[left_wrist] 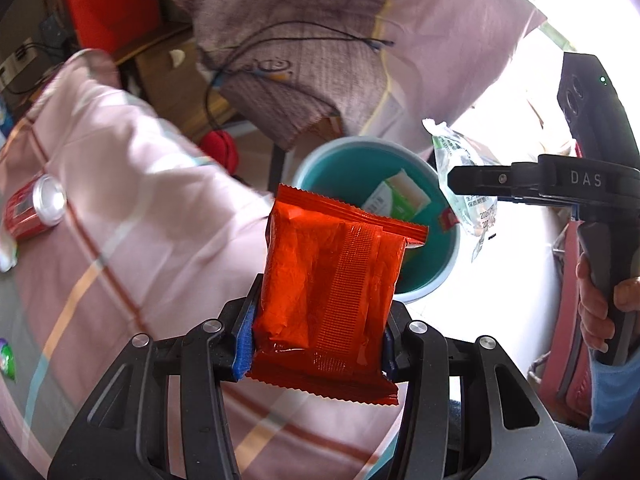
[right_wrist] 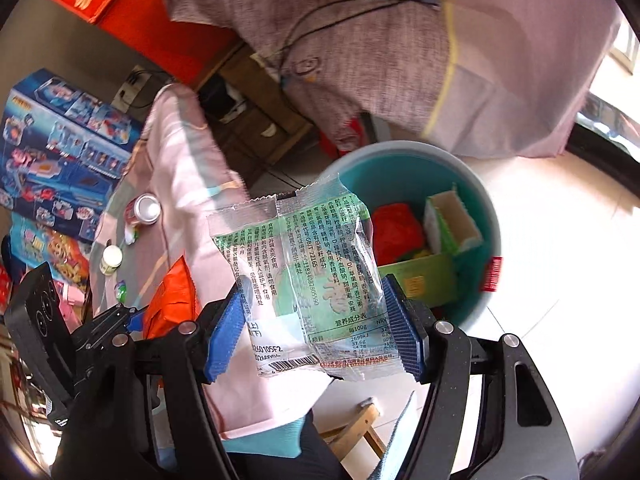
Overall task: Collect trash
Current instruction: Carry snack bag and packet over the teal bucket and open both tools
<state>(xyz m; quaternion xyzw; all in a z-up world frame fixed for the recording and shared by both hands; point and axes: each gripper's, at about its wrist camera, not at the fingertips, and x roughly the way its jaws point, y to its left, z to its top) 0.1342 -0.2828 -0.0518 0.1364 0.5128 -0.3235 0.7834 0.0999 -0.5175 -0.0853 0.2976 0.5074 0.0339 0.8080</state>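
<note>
Here both wrappers are light, crinkly film, soft enough to fold and slick enough to slide, so a pinch across the flat middle suits them better than a hold on a sealed edge. The left gripper point(left_wrist: 320, 344) is clamped on the red packet point(left_wrist: 332, 292), low on its body, with the packet standing up between the blue pads. The right gripper point(right_wrist: 316, 328) is closed on the clear wrapper point(right_wrist: 304, 276) across its lower half. Both hang near the teal bin point(right_wrist: 486, 208), just short of its rim; the bin sits on a pale tiled floor and already holds green cartons and something red. Beside it is a bed with a pink checked sheet point(left_wrist: 132, 208), where a can point(left_wrist: 36, 212) lies on its side. The room is cluttered.
</note>
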